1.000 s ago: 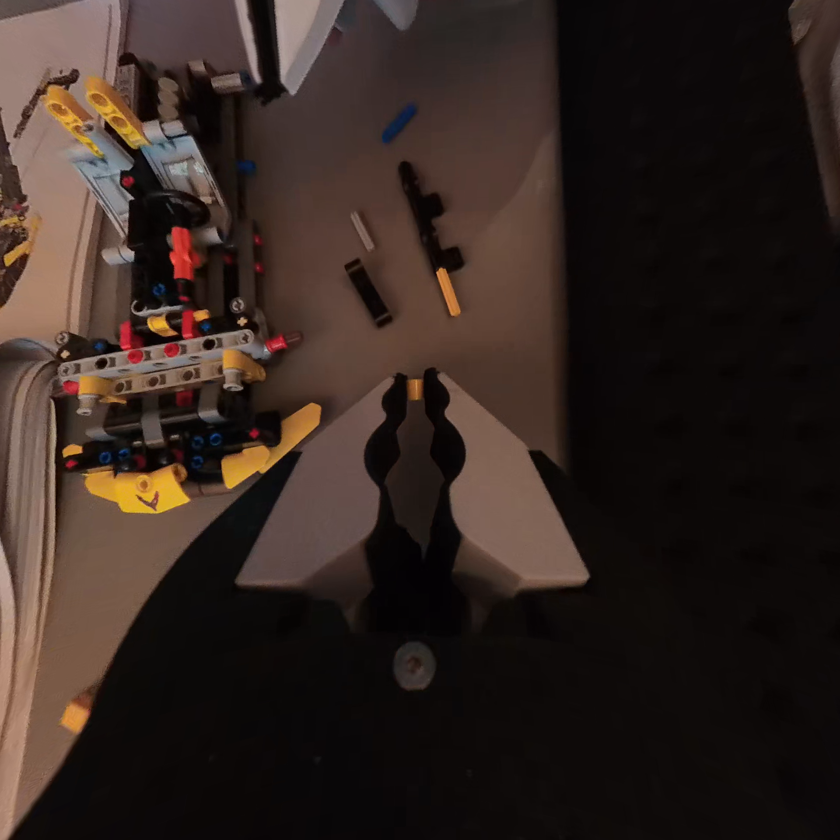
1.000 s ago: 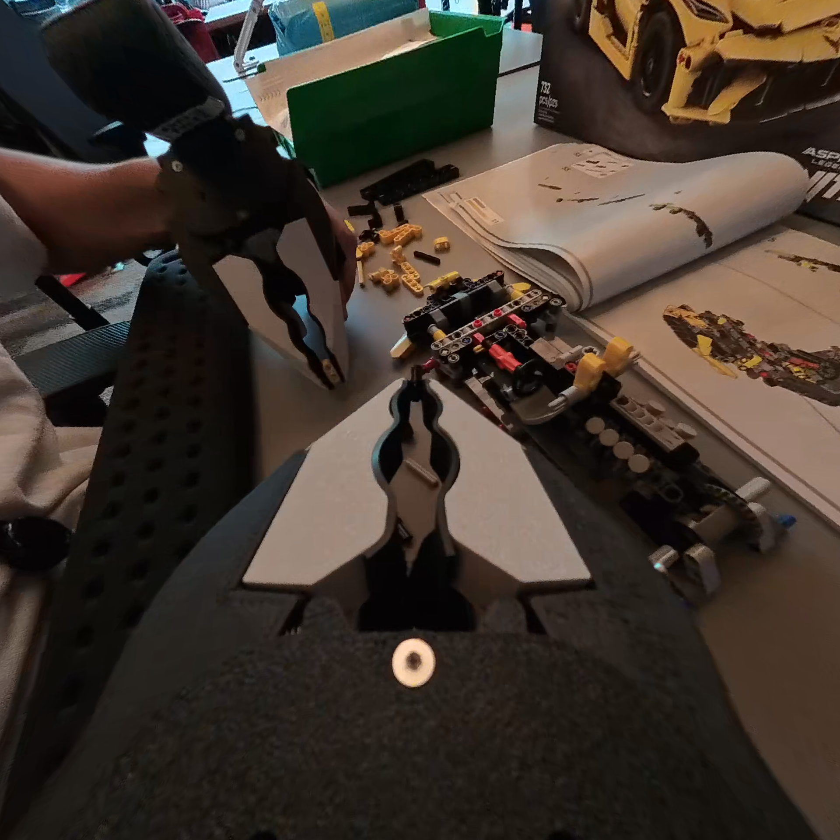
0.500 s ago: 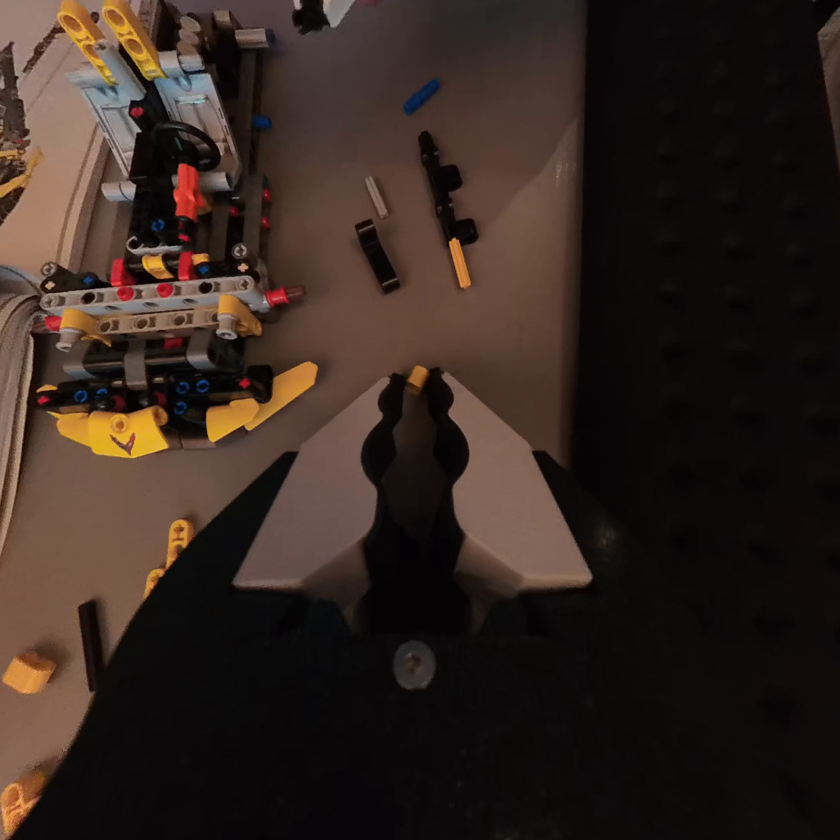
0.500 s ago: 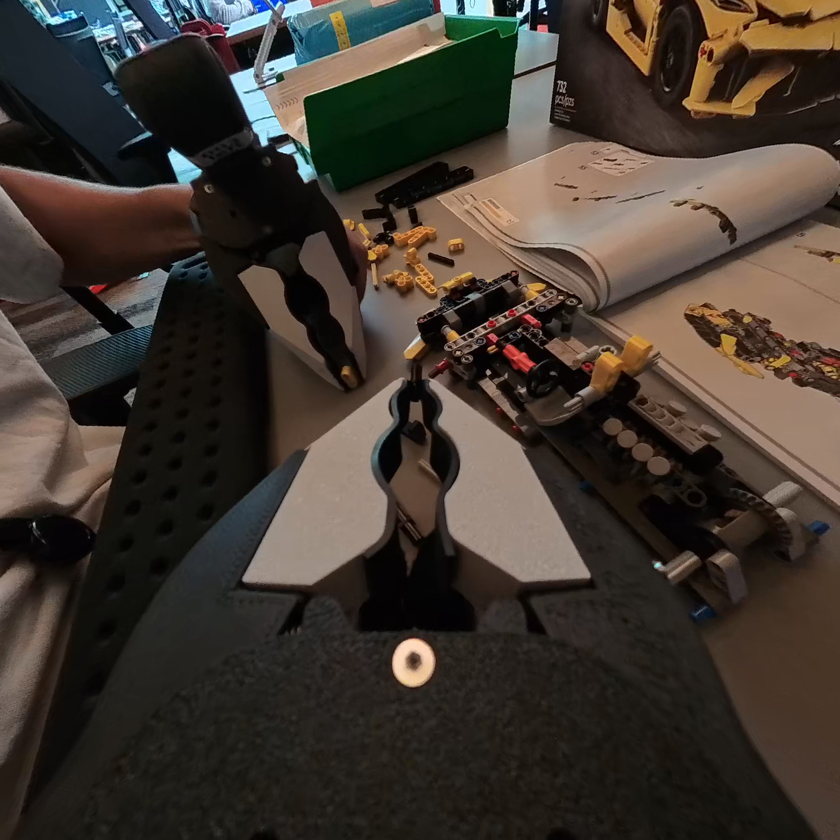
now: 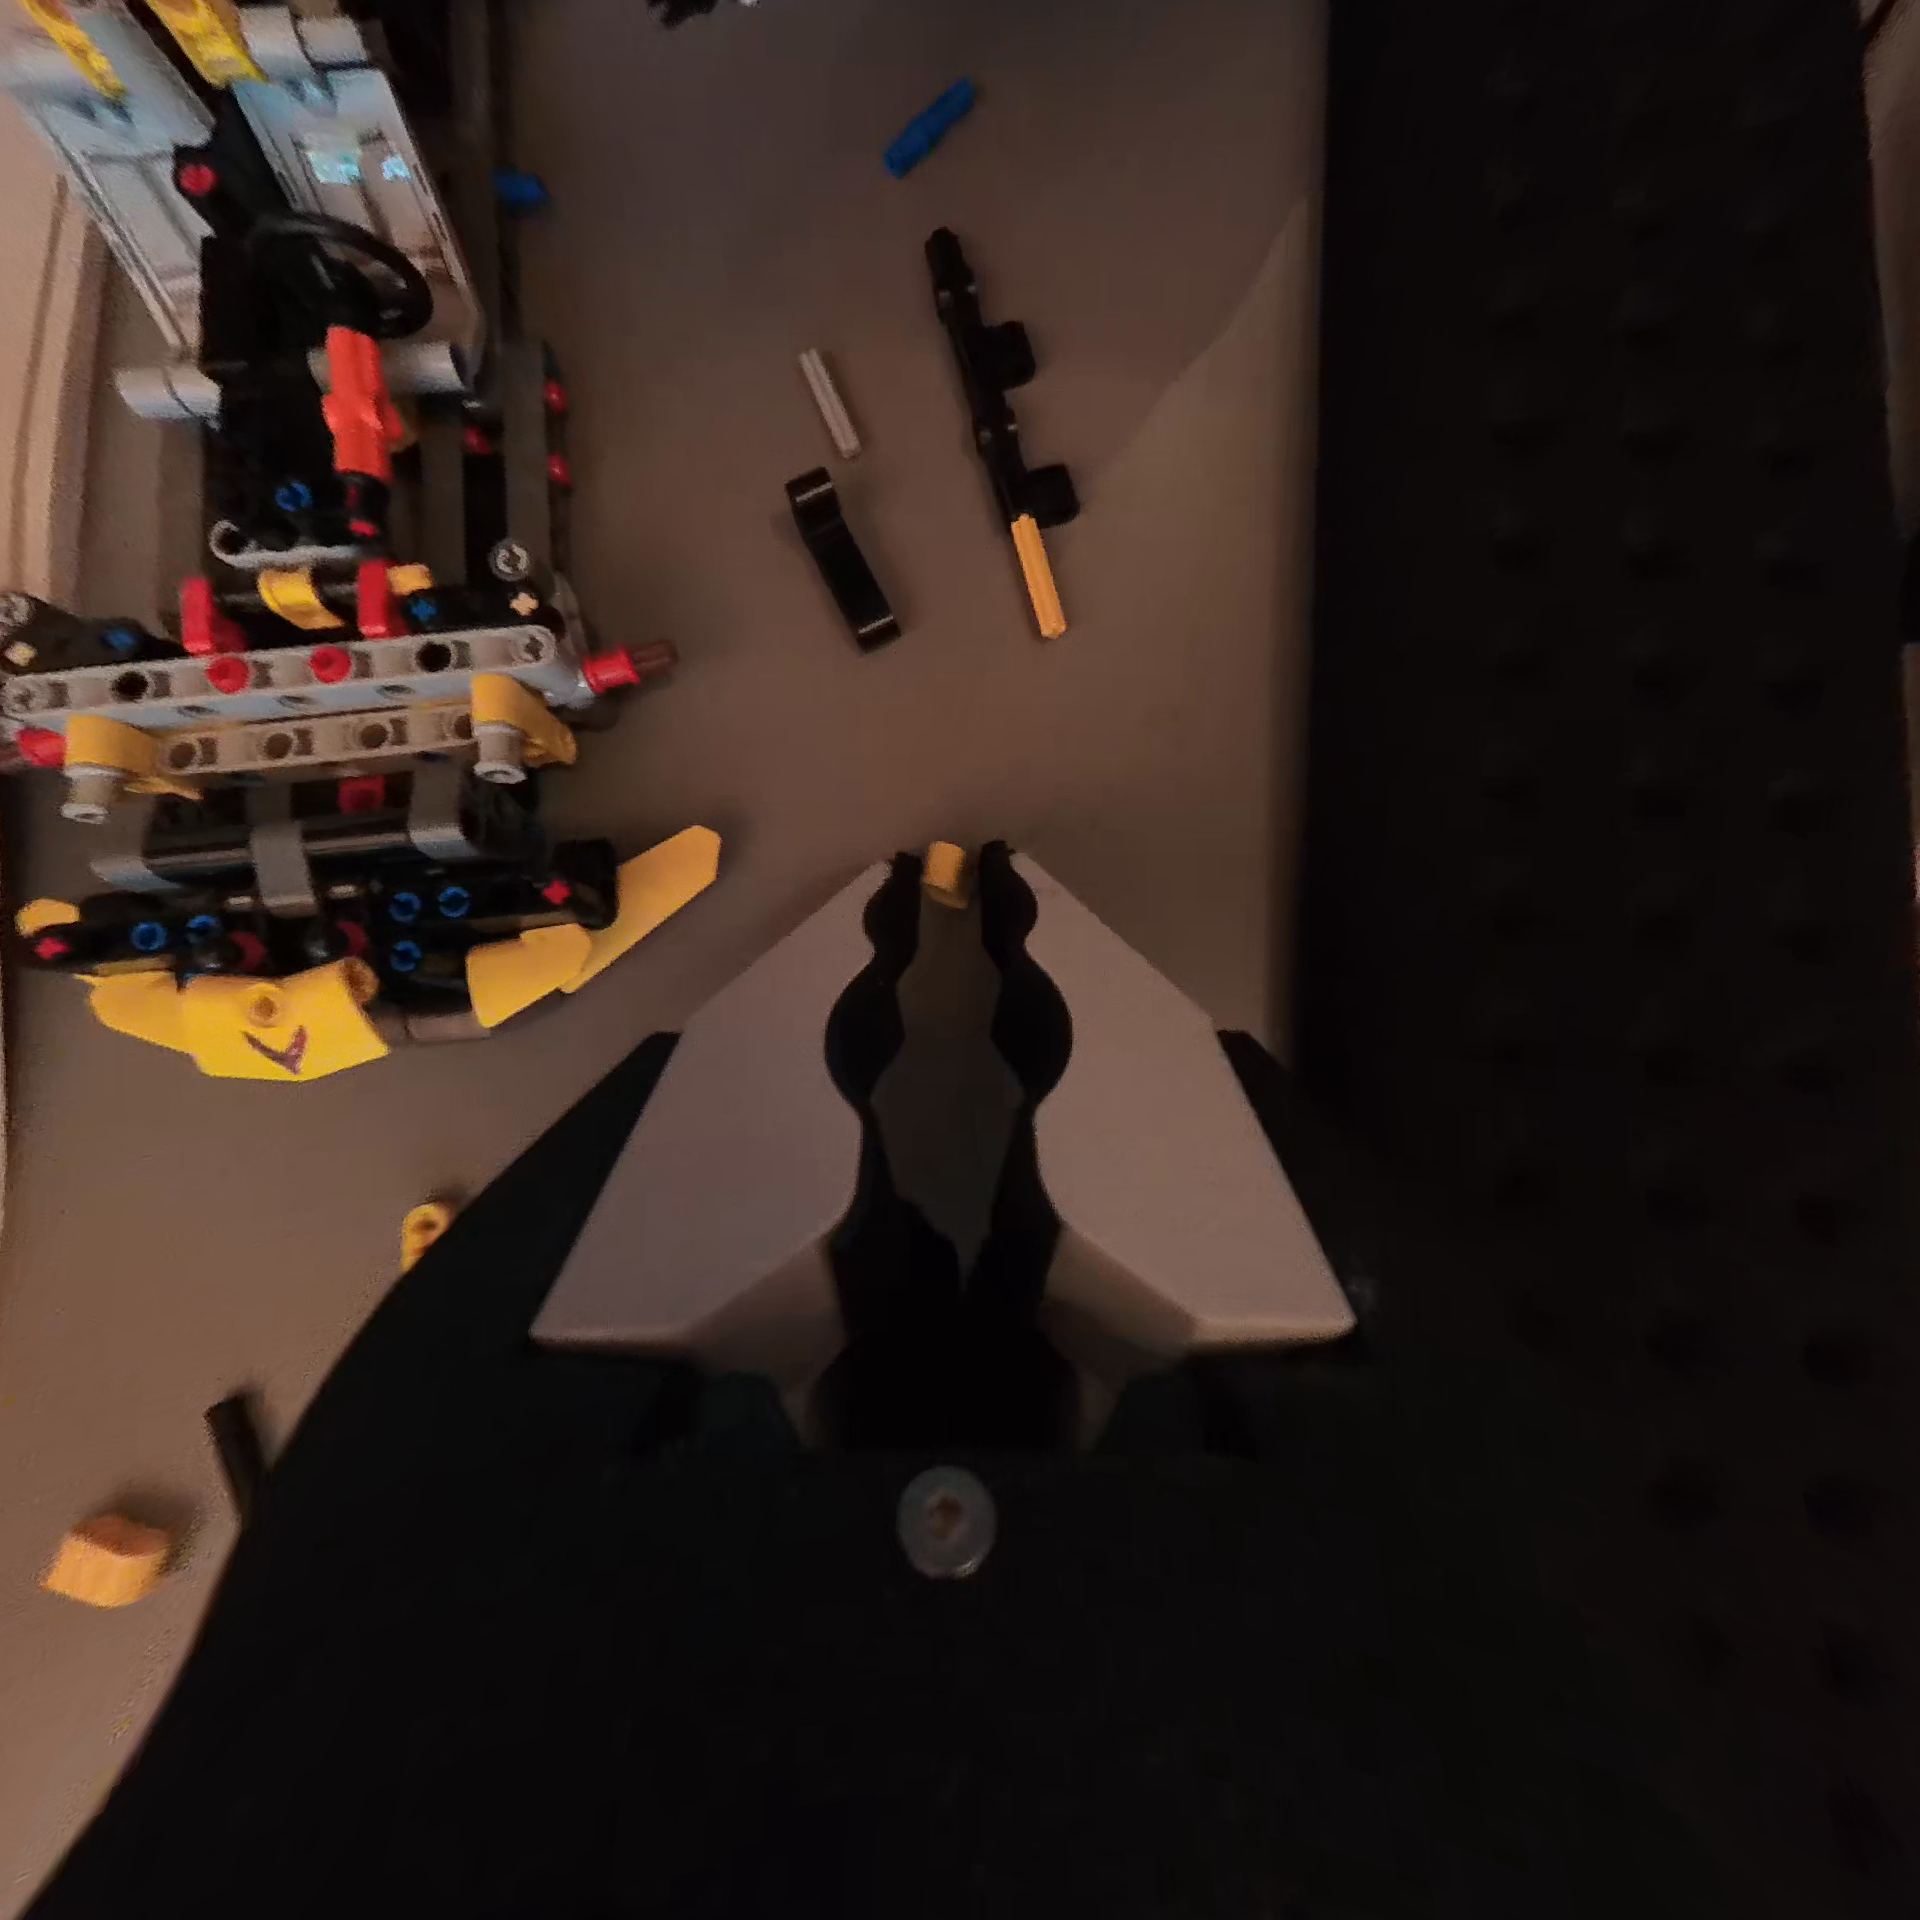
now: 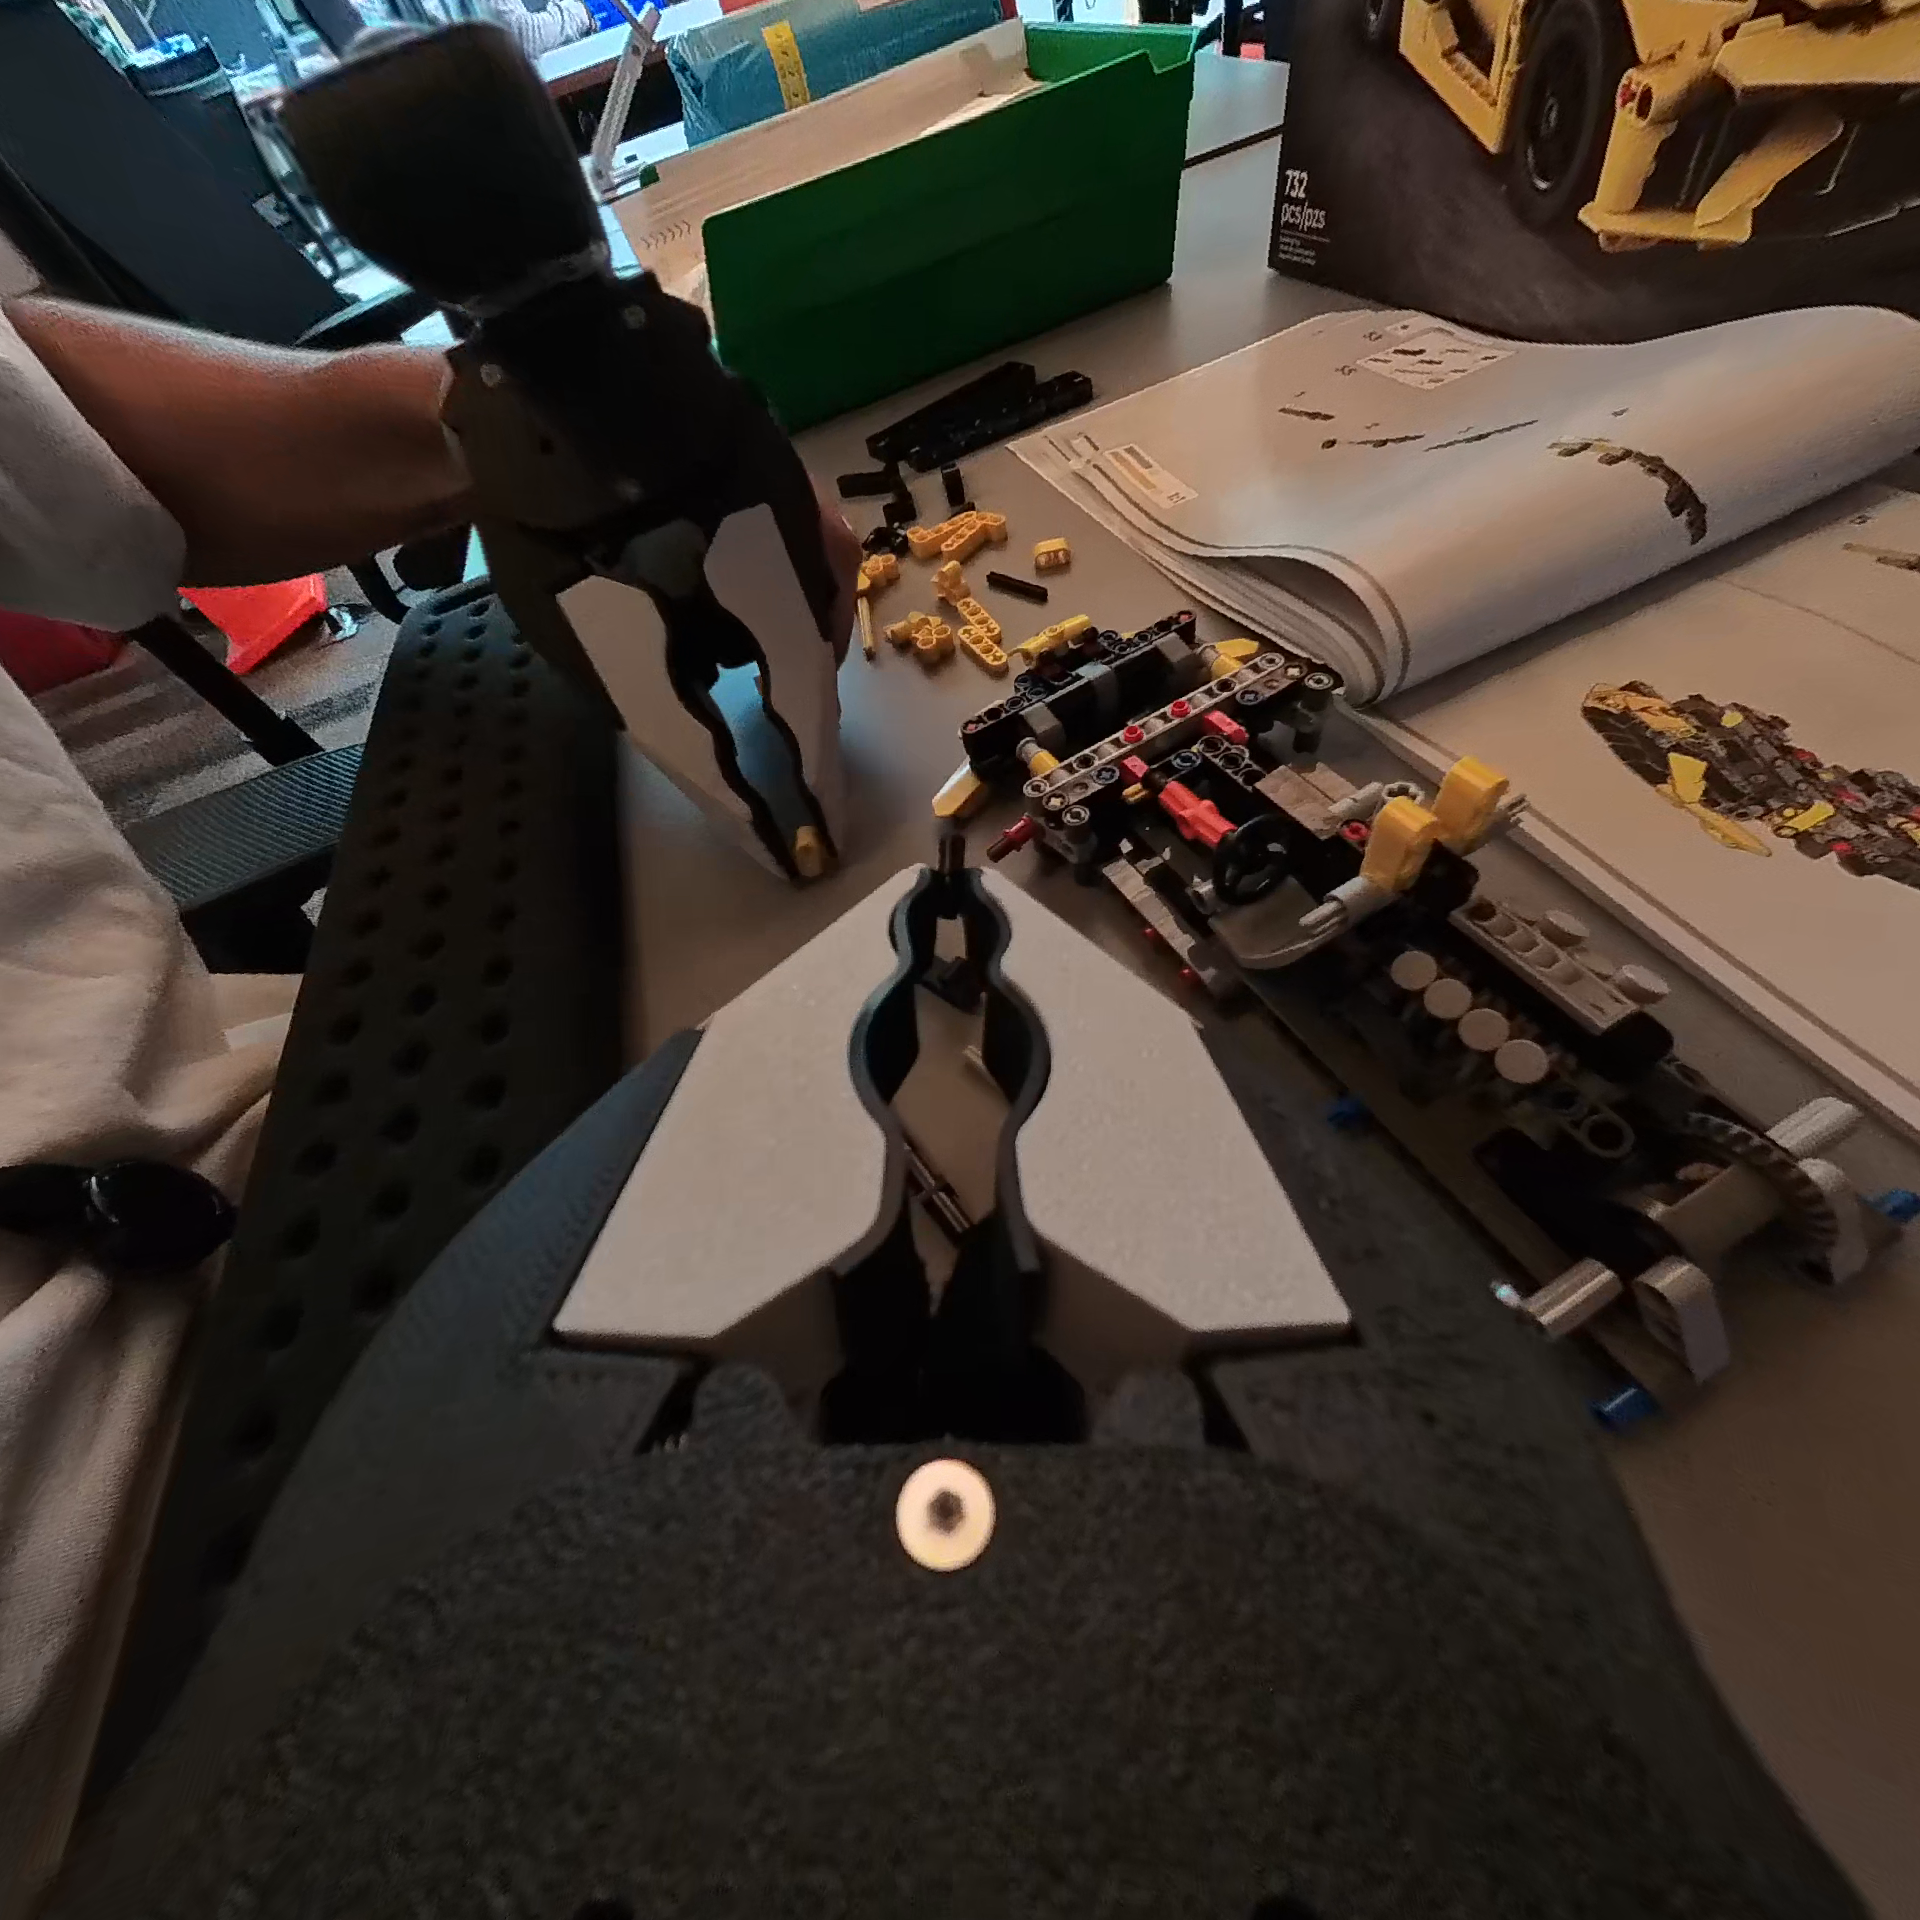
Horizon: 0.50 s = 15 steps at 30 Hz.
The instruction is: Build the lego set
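The half-built car chassis (image 5: 312, 675), black and grey with yellow nose panels, lies on the table; it also shows in the right wrist view (image 6: 1195, 790). My left gripper (image 5: 948, 868) is shut on a small yellow piece (image 5: 945, 871), low over the table to the right of the car's nose. In the right wrist view the left gripper (image 6: 805, 854) points down beside the chassis front. My right gripper (image 6: 948, 883) is shut, with a small black pin (image 6: 948, 854) sticking out of its tips, a short way in front of the left gripper.
A black axle assembly with a yellow end (image 5: 997, 416), a black liftarm (image 5: 842, 561), a grey axle (image 5: 829, 403) and a blue pin (image 5: 928, 112) lie ahead. Loose yellow and black parts (image 6: 956, 582), green bin (image 6: 935, 239), open booklet (image 6: 1455, 468), set box (image 6: 1558, 156). Dark perforated panel (image 6: 416, 935) borders the table. My right fingertips sit around 12 cm from my left ones. My right gripper's tips are some 7 cm from the grey axle (image 5: 829, 403).
My left gripper has drawn back along the table, still holding the yellow piece, so more loose parts show near the car's nose. My right gripper stays shut and has shifted slightly.
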Motion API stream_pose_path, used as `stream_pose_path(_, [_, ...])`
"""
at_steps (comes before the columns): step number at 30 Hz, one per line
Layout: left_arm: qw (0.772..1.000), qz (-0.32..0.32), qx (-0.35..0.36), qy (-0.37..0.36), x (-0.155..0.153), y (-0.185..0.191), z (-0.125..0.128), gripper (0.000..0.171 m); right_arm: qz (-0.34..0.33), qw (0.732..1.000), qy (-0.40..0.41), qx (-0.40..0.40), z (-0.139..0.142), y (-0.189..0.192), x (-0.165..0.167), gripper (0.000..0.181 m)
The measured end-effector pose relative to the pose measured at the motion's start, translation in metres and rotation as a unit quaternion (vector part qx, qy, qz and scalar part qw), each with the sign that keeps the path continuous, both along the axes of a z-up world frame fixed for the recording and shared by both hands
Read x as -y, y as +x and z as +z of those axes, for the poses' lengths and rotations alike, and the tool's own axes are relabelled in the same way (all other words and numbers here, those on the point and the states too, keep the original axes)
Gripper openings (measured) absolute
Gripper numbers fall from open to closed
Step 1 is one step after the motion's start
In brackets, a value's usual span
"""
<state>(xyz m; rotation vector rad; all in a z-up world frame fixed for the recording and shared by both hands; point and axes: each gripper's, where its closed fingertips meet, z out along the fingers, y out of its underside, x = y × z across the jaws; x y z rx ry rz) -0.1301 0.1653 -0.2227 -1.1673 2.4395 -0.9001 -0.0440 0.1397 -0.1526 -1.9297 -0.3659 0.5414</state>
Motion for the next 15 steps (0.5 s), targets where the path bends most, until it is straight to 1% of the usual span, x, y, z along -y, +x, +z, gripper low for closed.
stream_pose_path(4, [0.999,0.014,-0.013,-0.027,0.002,0.0,0.0,0.009,0.003,1.0,0.0,-0.003,0.0,-0.001,0.001,0.004])
stream_pose_path(9, [1.0,0.004,-0.007,-0.021,0.005,-0.002,0.003,0.014,0.007,1.0,0.001,-0.007,0.001,-0.003,0.001,0.004])
stream_pose_path(12, [1.0,-0.023,-0.011,0.004,0.001,-0.005,0.005,0.019,0.008,1.0,0.0,-0.01,0.002,-0.003,0.001,0.004])
stream_pose_path(15, [0.997,-0.068,-0.031,0.017,0.002,-0.01,0.009,0.022,0.009,1.0,0.001,-0.013,0.002,-0.003,0.001,0.004])
